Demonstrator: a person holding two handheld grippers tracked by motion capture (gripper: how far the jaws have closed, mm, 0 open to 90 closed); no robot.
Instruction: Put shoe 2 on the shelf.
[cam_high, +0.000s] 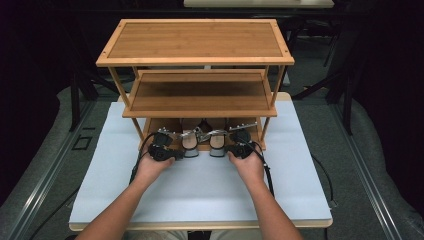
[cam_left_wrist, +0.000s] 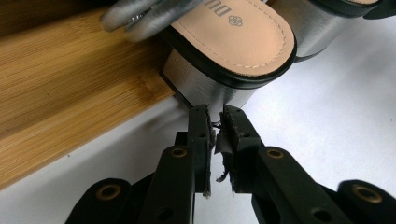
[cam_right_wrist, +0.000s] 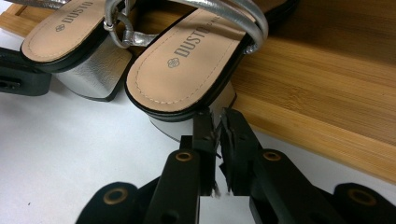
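Your hands rest low before the rack (cam_high: 200, 95); each hand-held gripper, left (cam_high: 176, 154) and right (cam_high: 231, 150), is nearly closed, empty, tips against a sandal heel (cam_left_wrist: 210, 88).

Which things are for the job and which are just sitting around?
For the job:
- left sandal
- right sandal
- wooden rack, whose bottom shelf they sit on
- left gripper and right gripper, jaws nearly shut, tips at the silver heels

Just sitting around:
- white table mat
- cables
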